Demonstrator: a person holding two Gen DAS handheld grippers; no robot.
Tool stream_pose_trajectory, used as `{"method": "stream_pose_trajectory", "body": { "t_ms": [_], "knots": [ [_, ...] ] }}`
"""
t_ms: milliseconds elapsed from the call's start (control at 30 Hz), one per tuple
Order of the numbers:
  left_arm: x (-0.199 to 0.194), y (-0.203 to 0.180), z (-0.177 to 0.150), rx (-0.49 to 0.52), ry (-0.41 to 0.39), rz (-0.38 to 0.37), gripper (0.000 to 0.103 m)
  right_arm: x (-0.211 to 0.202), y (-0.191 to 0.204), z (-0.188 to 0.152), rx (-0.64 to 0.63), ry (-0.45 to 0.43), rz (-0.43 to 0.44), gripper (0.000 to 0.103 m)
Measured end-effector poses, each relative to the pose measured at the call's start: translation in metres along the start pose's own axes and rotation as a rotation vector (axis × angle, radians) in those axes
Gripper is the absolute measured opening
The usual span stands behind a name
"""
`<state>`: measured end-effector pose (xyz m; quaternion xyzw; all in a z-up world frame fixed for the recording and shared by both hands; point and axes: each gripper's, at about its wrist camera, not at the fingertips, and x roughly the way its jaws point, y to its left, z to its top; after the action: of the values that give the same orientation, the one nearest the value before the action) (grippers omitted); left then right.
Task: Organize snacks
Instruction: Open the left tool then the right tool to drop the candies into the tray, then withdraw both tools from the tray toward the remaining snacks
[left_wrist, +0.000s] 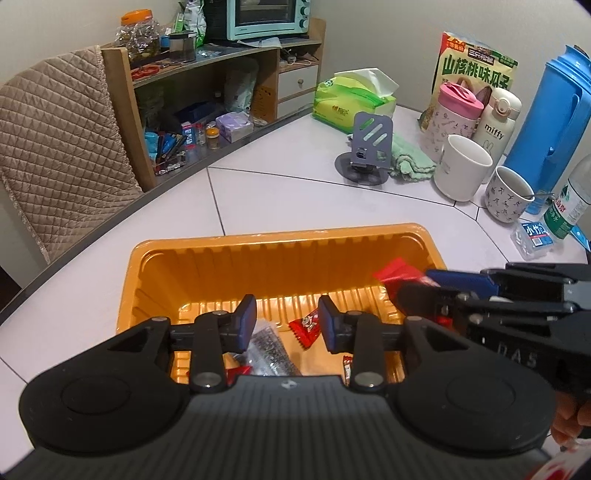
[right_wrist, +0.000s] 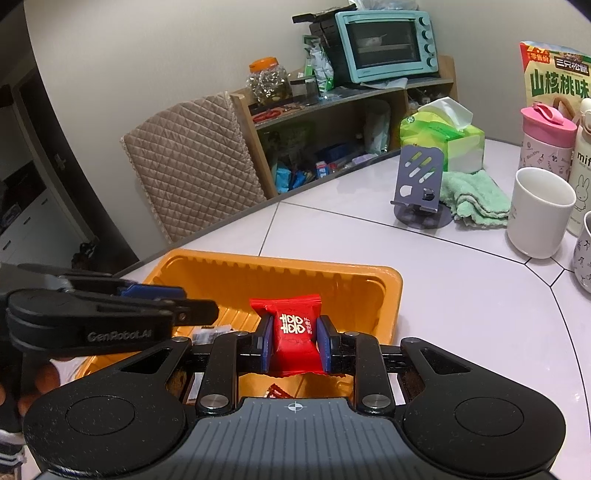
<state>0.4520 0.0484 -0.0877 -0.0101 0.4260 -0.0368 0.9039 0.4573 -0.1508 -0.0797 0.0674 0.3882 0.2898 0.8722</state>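
An orange plastic tray (left_wrist: 236, 266) sits on the white table and also shows in the right wrist view (right_wrist: 236, 273). My left gripper (left_wrist: 287, 320) is open and empty over the tray's near end. Below it lie a small red snack packet (left_wrist: 306, 325) and a silver packet (left_wrist: 267, 350). My right gripper (right_wrist: 294, 338) is shut on a red candy packet (right_wrist: 293, 332) with gold characters and holds it above the tray's right side. The packet's corner shows in the left wrist view (left_wrist: 397, 271). The left gripper shows from the side in the right wrist view (right_wrist: 110, 314).
At the back right stand a grey phone stand (left_wrist: 369, 147), a green cloth (left_wrist: 410, 158), a tissue pack (left_wrist: 354, 98), a white mug (left_wrist: 463, 166), a patterned cup (left_wrist: 508, 194), bottles, a blue jug (left_wrist: 554, 110) and a snack bag (left_wrist: 476, 62). A quilted chair (left_wrist: 59, 136) and a shelf unit (left_wrist: 207, 92) stand behind the table.
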Motion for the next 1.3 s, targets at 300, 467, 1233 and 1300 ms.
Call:
{"method": "stream_pose_trajectory", "body": {
  "t_ms": [300,467,1233,1300],
  "knots": [
    [-0.017,0.011,-0.009,-0.037,0.001,0.01,0.042,-0.004,0.003,0.008,0.024,-0.022,0.017,0.026],
    [-0.032,0.013,-0.013,-0.052,-0.011,0.011,0.047,-0.014,0.003,0.004,0.031,-0.014,0.024,0.027],
    [-0.134,-0.002,-0.064,-0.174,-0.029,0.047,0.064,-0.112,0.027,-0.029,0.055,-0.043,0.08,0.066],
    [-0.144,-0.003,-0.072,-0.181,-0.032,0.05,0.064,-0.12,0.03,-0.033,0.061,-0.04,0.087,0.067]
  ]
}}
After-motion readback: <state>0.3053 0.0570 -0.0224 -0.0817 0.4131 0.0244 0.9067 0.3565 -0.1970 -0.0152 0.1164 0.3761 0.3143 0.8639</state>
